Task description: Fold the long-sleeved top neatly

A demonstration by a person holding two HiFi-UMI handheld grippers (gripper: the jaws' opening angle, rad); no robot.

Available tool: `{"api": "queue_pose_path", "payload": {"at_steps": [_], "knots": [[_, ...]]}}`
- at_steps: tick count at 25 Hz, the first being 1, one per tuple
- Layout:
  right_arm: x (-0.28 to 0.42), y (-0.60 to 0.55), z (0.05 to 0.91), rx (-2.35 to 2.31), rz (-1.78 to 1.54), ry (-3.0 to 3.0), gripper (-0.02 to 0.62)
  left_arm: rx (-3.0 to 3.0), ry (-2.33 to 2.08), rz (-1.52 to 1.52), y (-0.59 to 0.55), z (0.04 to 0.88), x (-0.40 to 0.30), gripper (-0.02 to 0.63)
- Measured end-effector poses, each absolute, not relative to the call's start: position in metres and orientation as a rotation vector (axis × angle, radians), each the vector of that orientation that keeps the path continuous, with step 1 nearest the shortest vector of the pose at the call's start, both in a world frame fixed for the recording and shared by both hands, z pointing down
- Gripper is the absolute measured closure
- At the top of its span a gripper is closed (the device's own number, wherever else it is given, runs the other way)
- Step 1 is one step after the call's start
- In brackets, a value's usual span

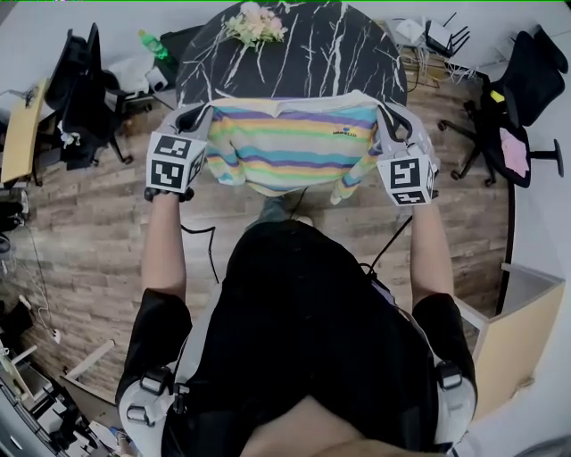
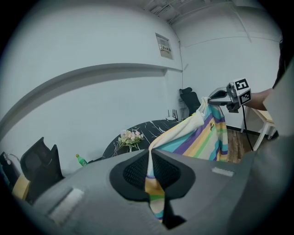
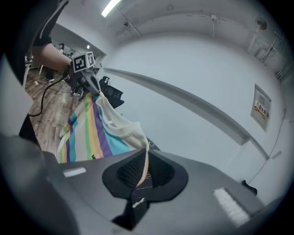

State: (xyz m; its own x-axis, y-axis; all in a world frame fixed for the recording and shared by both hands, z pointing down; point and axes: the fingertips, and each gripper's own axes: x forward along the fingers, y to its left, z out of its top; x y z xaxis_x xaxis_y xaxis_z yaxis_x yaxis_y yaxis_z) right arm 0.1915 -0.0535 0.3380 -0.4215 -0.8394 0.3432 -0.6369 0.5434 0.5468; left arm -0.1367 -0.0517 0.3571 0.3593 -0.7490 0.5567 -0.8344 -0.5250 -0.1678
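Marble table (image 1: 294,54) lies ahead. Left gripper (image 1: 198,112) and right gripper (image 1: 385,112) pinch the striped top (image 1: 290,147) by its shoulders. Lowering both evenly should spread it flat.

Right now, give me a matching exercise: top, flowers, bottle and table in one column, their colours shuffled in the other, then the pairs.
Things:
1. top
2. flowers
3. bottle
4. table

Colours:
A. green
B. black with white veins
C. pastel stripes
D. pink and white

Pairs: 1-C, 2-D, 3-A, 4-B.
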Motion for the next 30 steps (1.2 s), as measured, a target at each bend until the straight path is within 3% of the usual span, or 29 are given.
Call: {"api": "queue_pose_path", "payload": {"at_steps": [12,30], "knots": [[0.174,-0.159,0.364,1.166,-0.368,-2.131,0.581,2.463,-1.358,0.921,-0.158,0.382,-0.152,0.588],[0.158,-0.271,0.492,1.053,-0.184,-2.001,0.58,2.298,-1.153,0.995,-0.259,0.513,-0.168,0.588]]}}
